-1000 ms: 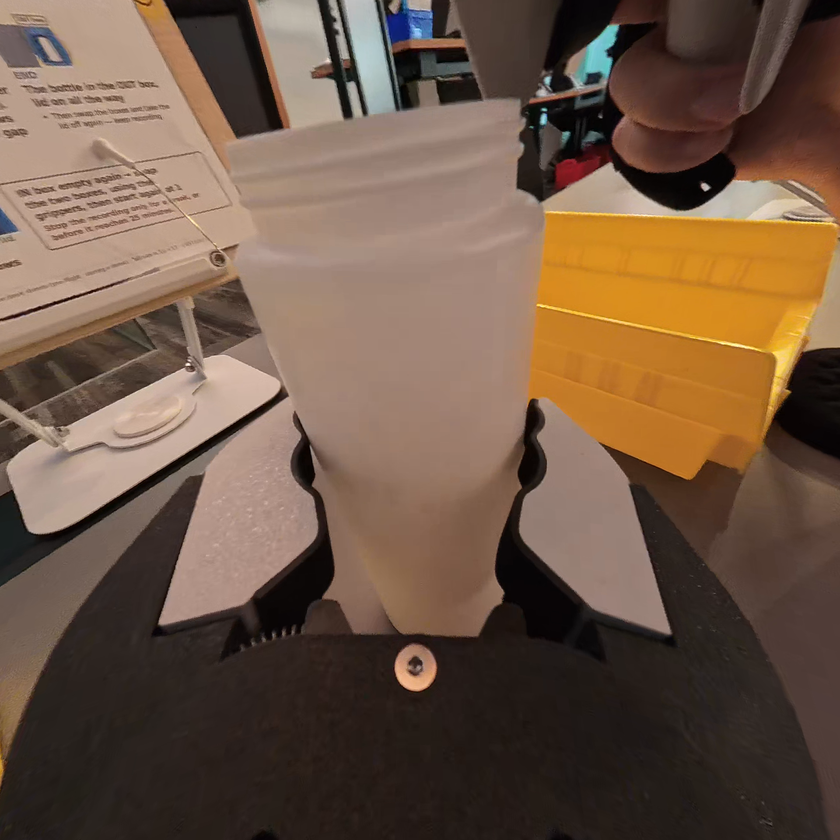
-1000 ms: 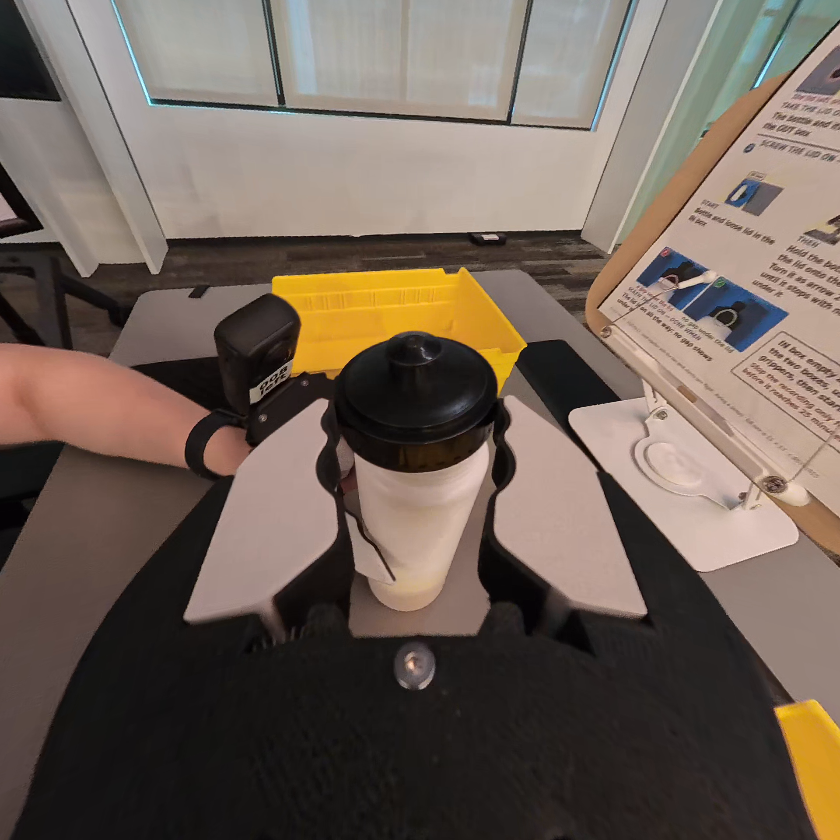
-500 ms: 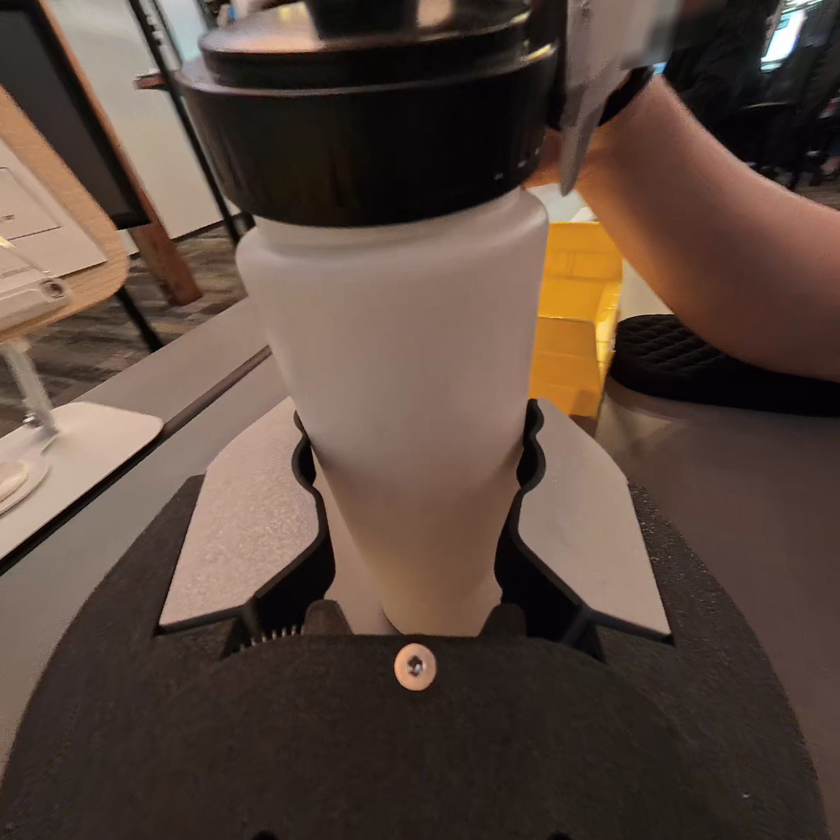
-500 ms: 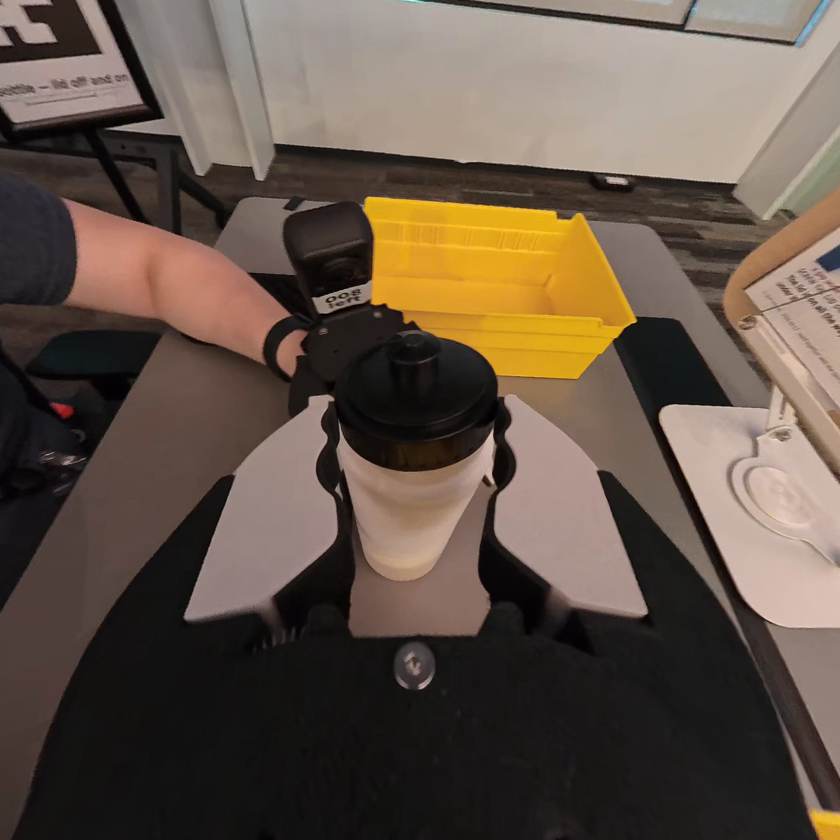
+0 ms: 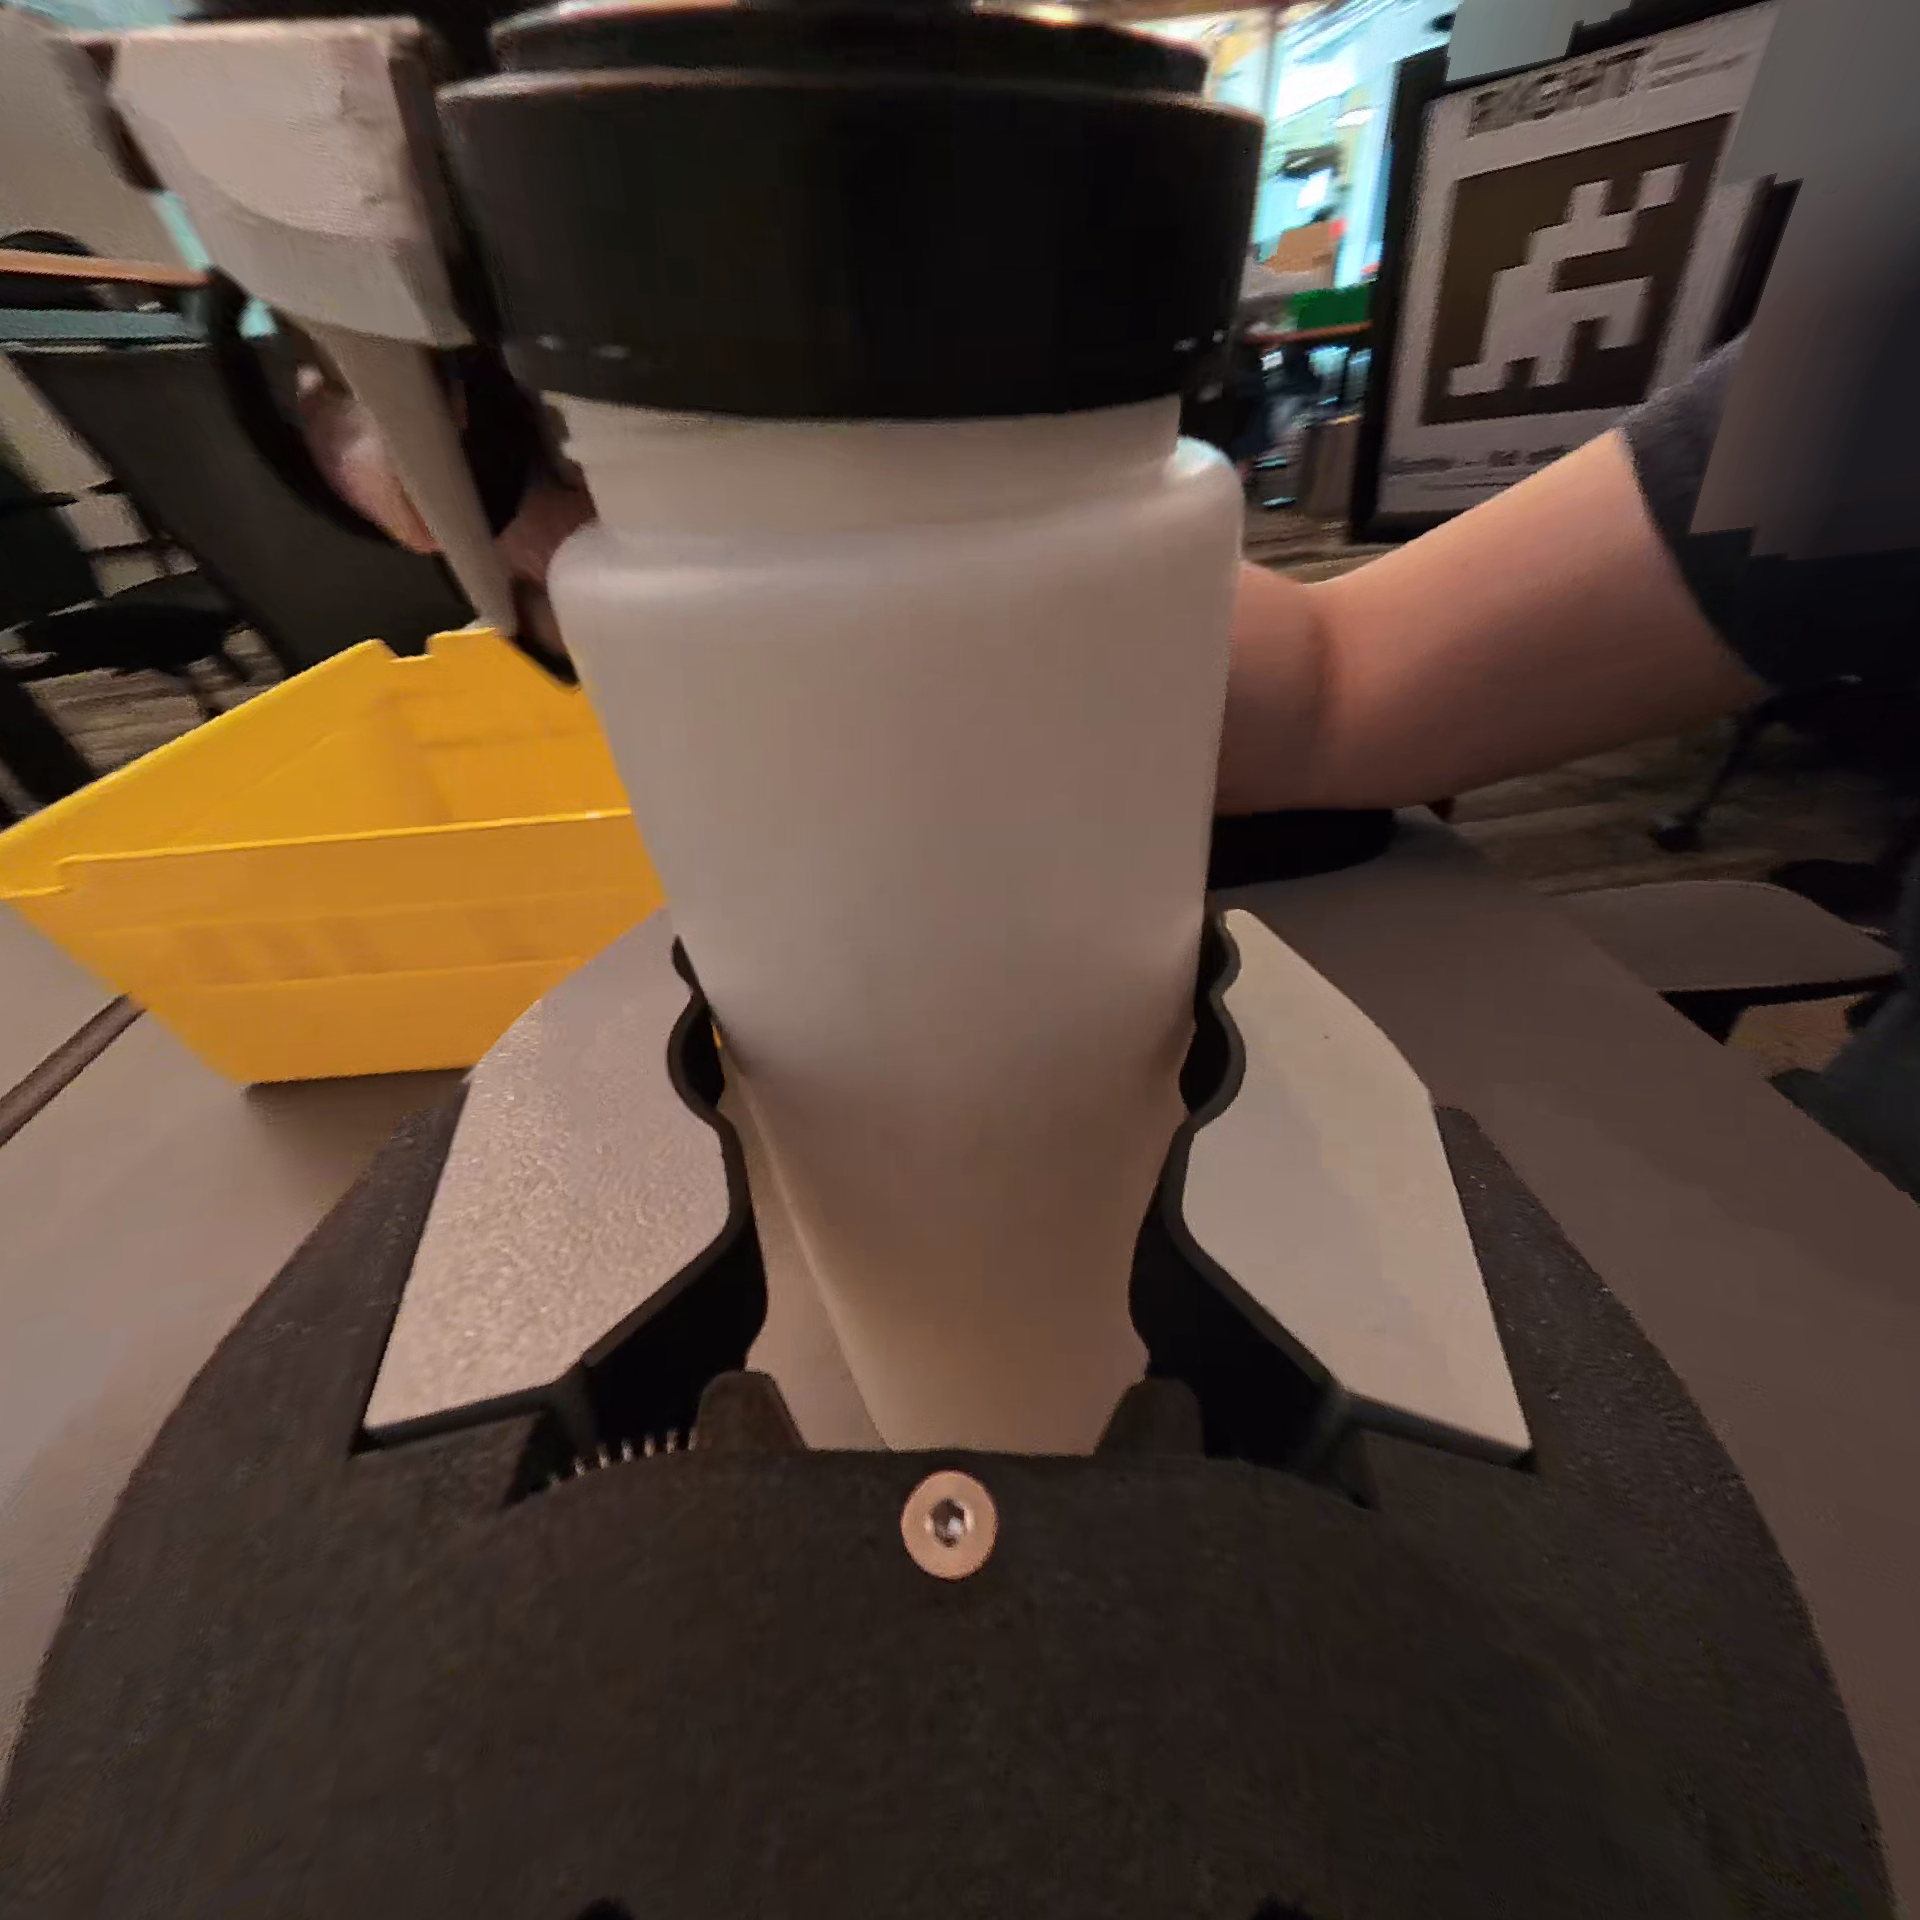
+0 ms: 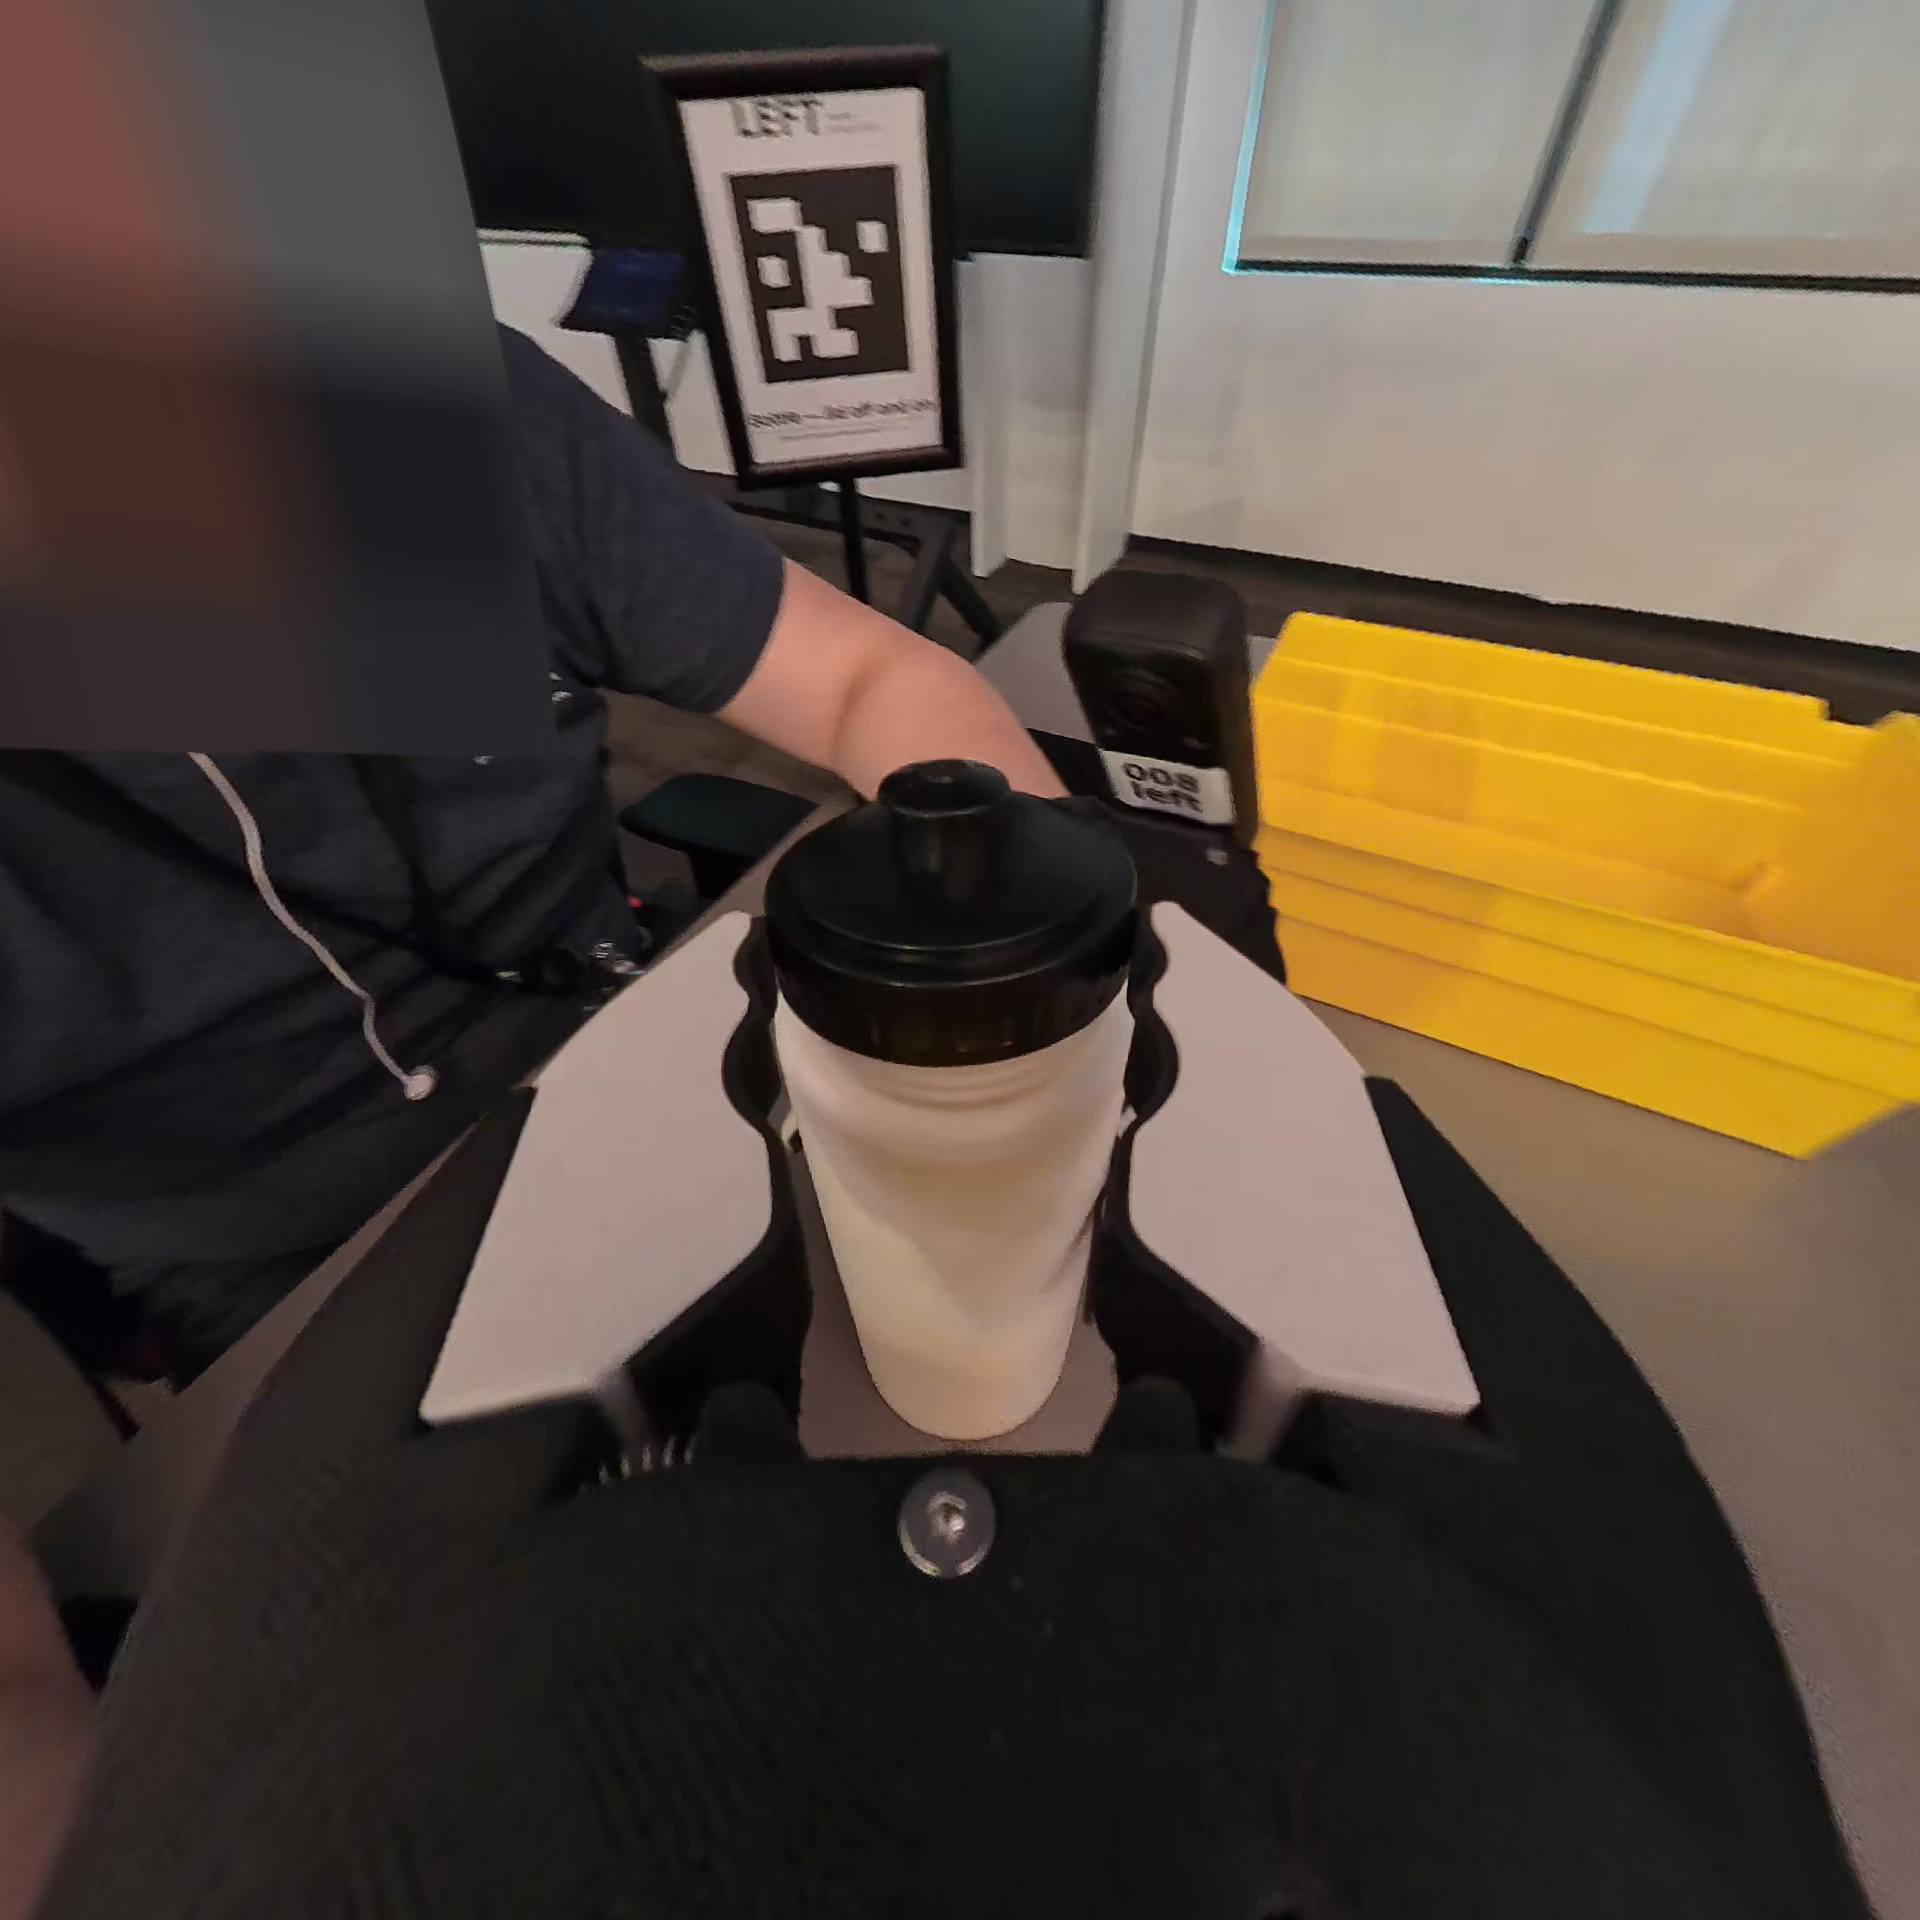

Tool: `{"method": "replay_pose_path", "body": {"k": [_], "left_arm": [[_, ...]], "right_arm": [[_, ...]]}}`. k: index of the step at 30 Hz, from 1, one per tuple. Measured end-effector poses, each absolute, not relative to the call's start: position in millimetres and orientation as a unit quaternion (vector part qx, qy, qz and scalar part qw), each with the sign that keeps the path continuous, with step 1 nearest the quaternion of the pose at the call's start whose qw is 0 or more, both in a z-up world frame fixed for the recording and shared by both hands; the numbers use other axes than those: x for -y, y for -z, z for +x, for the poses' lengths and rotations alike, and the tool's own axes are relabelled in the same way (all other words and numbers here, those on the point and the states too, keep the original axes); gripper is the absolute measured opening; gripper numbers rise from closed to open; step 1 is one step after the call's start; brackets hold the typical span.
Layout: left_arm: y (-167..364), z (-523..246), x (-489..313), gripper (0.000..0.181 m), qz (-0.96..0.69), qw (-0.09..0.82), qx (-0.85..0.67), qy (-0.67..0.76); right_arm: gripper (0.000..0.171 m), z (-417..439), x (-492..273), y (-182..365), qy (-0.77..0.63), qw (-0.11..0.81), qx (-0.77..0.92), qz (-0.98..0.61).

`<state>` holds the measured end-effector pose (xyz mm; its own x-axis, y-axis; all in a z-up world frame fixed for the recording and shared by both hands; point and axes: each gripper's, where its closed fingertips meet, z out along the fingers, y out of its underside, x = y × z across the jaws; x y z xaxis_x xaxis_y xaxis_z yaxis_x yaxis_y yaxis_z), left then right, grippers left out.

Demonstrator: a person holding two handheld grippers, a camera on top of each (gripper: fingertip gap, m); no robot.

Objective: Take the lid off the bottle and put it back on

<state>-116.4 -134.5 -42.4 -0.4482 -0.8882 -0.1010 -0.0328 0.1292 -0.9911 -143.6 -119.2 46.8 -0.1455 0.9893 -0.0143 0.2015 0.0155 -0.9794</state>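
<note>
The white bottle [image 5: 904, 779] stands upright on the grey table, and my left gripper [image 5: 954, 987] is shut on its lower body. The black lid [image 5: 852, 229] with a spout sits on the bottle's neck. In the right wrist view my right gripper [image 6: 948, 961] is shut on the lid [image 6: 948, 914], with the bottle [image 6: 951, 1195] below it looking slightly creased under the lid. One of the right gripper's grey fingers [image 5: 312, 208] shows beside the lid in the left wrist view. The bottle's threads are hidden.
A yellow bin [image 5: 343, 883] stands on the table [image 5: 156, 1195] close to the bottle, and it also shows in the right wrist view [image 6: 1558, 914]. A person's arm [image 5: 1455, 644] reaches in behind the bottle. Framed marker signs [image 6: 821, 270] stand on the floor beyond the table.
One second ago the bottle's neck was bare with the lid held above it; now the lid sits on the neck. Both views have swung round the bottle since.
</note>
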Motion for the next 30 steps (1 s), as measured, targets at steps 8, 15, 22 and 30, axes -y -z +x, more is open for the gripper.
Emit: {"method": "replay_pose_path", "body": {"k": [8, 15, 22, 30], "left_arm": [[42, -118, 143, 0.091, -0.355, 0.391, -0.653, 0.543], [37, -103, 124, 0.099, -0.426, 0.461, -0.621, 0.47], [40, -106, 78, 0.098, -0.519, 0.515, -0.569, 0.377], [41, -111, 60, 0.098, -0.566, 0.539, -0.538, 0.316]], "right_arm": [[0.067, -146, 130, -46, -0.491, 0.402, 0.6, -0.487], [0.066, -143, 120, -48, -0.457, 0.423, 0.589, -0.514], [0.088, -138, 71, -62, -0.29, 0.489, 0.485, -0.665], [0.088, -149, 59, -59, -0.175, 0.488, 0.426, -0.742]]}}
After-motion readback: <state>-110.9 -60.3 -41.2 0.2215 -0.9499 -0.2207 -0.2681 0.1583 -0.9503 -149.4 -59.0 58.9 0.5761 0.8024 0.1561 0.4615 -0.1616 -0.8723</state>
